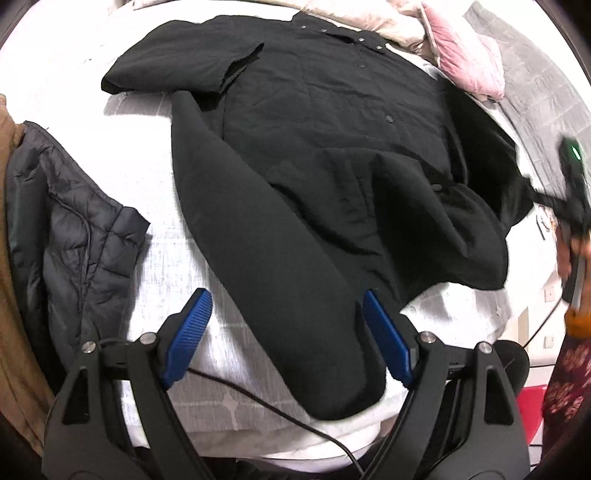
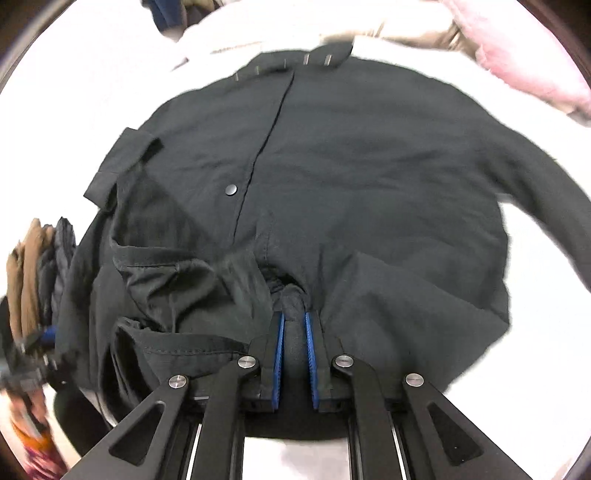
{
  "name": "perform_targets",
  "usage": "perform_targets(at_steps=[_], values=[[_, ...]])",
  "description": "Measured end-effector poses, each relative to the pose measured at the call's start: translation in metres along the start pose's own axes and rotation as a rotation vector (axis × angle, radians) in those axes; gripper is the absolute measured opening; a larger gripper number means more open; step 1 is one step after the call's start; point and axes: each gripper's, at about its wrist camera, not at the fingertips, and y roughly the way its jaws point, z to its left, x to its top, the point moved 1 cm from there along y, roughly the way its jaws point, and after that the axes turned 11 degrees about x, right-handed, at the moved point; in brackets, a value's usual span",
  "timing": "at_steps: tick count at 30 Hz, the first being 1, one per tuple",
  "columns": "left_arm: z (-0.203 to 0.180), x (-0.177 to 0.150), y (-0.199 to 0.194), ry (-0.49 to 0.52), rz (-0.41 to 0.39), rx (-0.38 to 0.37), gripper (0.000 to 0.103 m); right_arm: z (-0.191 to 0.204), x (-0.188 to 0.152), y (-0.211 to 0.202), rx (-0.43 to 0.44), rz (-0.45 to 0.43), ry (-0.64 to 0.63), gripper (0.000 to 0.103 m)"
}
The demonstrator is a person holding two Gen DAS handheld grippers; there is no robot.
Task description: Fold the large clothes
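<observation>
A large black button-up shirt (image 1: 325,155) lies spread on a white bed (image 1: 147,155), its long sleeve (image 1: 280,295) running toward the near edge. My left gripper (image 1: 284,306) is open, its blue pads either side of that sleeve's end, just above it. In the right wrist view my right gripper (image 2: 294,321) is shut on a bunched fold of the black shirt (image 2: 351,177) at its near hem. The right gripper also shows blurred at the right edge of the left wrist view (image 1: 572,192), pulling the shirt's edge.
A dark puffer jacket (image 1: 70,229) and a brown garment (image 1: 7,258) lie at the bed's left. A pink pillow (image 1: 469,55) and beige bedding (image 1: 369,14) sit at the far side. A black cable (image 1: 258,398) crosses the near bed edge.
</observation>
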Motion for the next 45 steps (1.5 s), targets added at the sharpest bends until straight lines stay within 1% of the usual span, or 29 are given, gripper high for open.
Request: perform_targets(at_steps=[1, 3, 5, 6, 9, 10, 12, 14, 16, 17, 19, 21, 23, 24, 26, 27, 28, 29, 30, 31, 32, 33, 34, 36, 38, 40, 41, 43, 45], values=[[0.000, -0.002, -0.003, 0.003, -0.006, -0.003, 0.084, 0.002, -0.018, -0.017, -0.020, -0.042, -0.010, 0.010], [0.003, -0.006, -0.007, 0.005, -0.012, -0.008, 0.084, 0.006, -0.049, -0.039, -0.059, -0.093, -0.028, 0.011], [0.007, -0.010, -0.010, 0.005, -0.014, -0.011, 0.084, 0.003, -0.086, -0.057, -0.092, -0.113, -0.020, 0.011], [0.007, -0.012, -0.010, 0.005, -0.012, -0.011, 0.084, -0.001, -0.100, -0.063, -0.099, -0.111, -0.011, 0.011], [0.012, -0.018, -0.008, 0.006, 0.003, -0.022, 0.084, -0.023, -0.145, -0.071, -0.104, -0.056, 0.063, 0.020], [0.013, -0.021, -0.010, 0.008, 0.006, -0.028, 0.084, -0.027, -0.153, -0.073, -0.101, -0.042, 0.080, 0.024], [0.016, -0.024, -0.015, 0.007, 0.003, -0.040, 0.084, -0.033, -0.171, -0.077, -0.088, -0.032, 0.124, 0.027], [0.017, -0.024, -0.022, -0.003, -0.002, -0.058, 0.084, -0.036, -0.179, -0.090, -0.073, -0.044, 0.158, 0.040], [0.018, -0.022, -0.029, -0.022, -0.018, -0.079, 0.084, -0.036, -0.183, -0.109, -0.046, -0.099, 0.172, 0.059], [0.018, -0.020, -0.032, -0.030, -0.026, -0.092, 0.084, -0.034, -0.182, -0.116, -0.023, -0.126, 0.169, 0.063], [0.016, -0.018, -0.032, -0.044, -0.026, -0.124, 0.084, -0.031, -0.177, -0.128, 0.015, -0.182, 0.158, 0.075], [0.011, -0.017, -0.025, -0.049, -0.005, -0.138, 0.084, -0.033, -0.170, -0.131, 0.029, -0.217, 0.168, 0.080], [0.005, -0.016, -0.014, -0.057, 0.020, -0.136, 0.084, -0.042, -0.164, -0.124, 0.064, -0.224, 0.207, 0.081], [0.001, -0.016, -0.005, -0.062, 0.037, -0.132, 0.084, -0.048, -0.169, -0.120, 0.088, -0.222, 0.234, 0.081], [-0.004, -0.019, 0.012, -0.093, 0.079, -0.131, 0.084, -0.069, -0.168, -0.097, 0.148, -0.209, 0.331, 0.081], [-0.005, -0.023, 0.019, -0.107, 0.102, -0.138, 0.083, -0.081, -0.170, -0.082, 0.158, -0.194, 0.405, 0.081], [-0.005, -0.027, 0.029, -0.129, 0.126, -0.155, 0.079, -0.094, -0.173, -0.064, 0.155, -0.166, 0.484, 0.081], [-0.003, -0.030, 0.034, -0.145, 0.137, -0.170, 0.057, -0.103, -0.176, -0.048, 0.171, -0.147, 0.534, 0.081], [-0.001, -0.032, 0.039, -0.160, 0.149, -0.180, 0.025, -0.107, -0.177, -0.039, 0.209, -0.150, 0.558, 0.078], [0.004, -0.034, 0.041, -0.176, 0.157, -0.181, 0.015, -0.111, -0.177, -0.029, 0.288, -0.168, 0.587, 0.061], [0.008, -0.034, 0.037, -0.191, 0.148, -0.187, 0.011, -0.112, -0.177, -0.022, 0.355, -0.174, 0.606, 0.044], [0.012, -0.034, 0.029, -0.202, 0.129, -0.207, 0.009, -0.112, -0.174, -0.016, 0.437, -0.170, 0.627, 0.011], [0.016, -0.033, 0.015, -0.205, 0.097, -0.221, 0.009, -0.110, -0.172, -0.018, 0.439, -0.179, 0.621, 0.010], [0.030, -0.030, -0.027, -0.214, 0.001, -0.231, 0.008, -0.106, -0.164, -0.035, 0.391, -0.224, 0.571, 0.008], [0.045, -0.028, -0.064, -0.232, -0.074, -0.253, 0.008, -0.107, -0.156, -0.064, 0.355, -0.297, 0.535, 0.007], [0.061, -0.031, -0.096, -0.247, -0.135, -0.235, 0.007, -0.109, -0.153, -0.100, 0.284, -0.376, 0.499, 0.007], [0.066, -0.033, -0.105, -0.237, -0.143, -0.216, 0.007, -0.111, -0.151, -0.112, 0.253, -0.395, 0.487, 0.007], [0.065, -0.040, -0.105, -0.188, -0.111, -0.151, 0.007, -0.116, -0.149, -0.122, 0.207, -0.391, 0.475, 0.007], [0.048, -0.054, -0.084, -0.059, -0.017, -0.023, 0.011, -0.117, -0.150, -0.114, 0.112, -0.325, 0.455, 0.008]])
